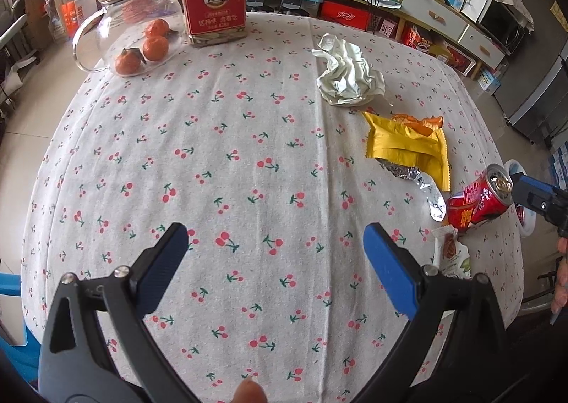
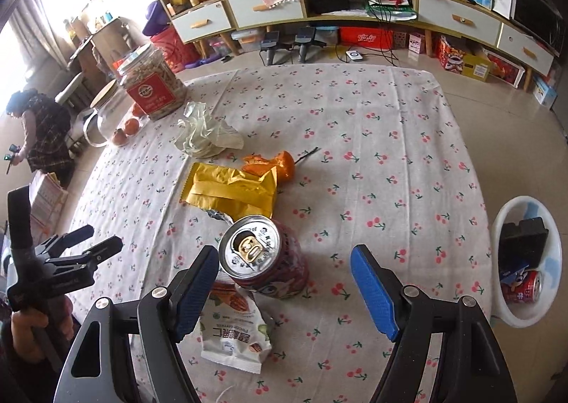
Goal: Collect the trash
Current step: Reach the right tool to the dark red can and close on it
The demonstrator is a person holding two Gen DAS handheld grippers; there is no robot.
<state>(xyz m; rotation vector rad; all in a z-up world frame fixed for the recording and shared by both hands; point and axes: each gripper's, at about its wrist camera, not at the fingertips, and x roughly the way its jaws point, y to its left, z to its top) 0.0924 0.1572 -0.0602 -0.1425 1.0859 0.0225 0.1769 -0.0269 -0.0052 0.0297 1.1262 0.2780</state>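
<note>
Right tool [image 2: 284, 282], jaws wide, hovers just above a red can [image 2: 264, 255] lying on the surface [image 2: 372, 140]; left tool [image 1: 275, 261] wide open, empty.

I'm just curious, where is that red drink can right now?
The red can stands on the cherry tablecloth, just ahead of the open right tool, between the white snack packet and yellow wrapper.

A home living room; a cherry-print cloth [image 2: 355, 140] covers the desk; a long drawer cabinet [image 2: 355, 9] lines the far wall; clutter sits beneath it.
</note>
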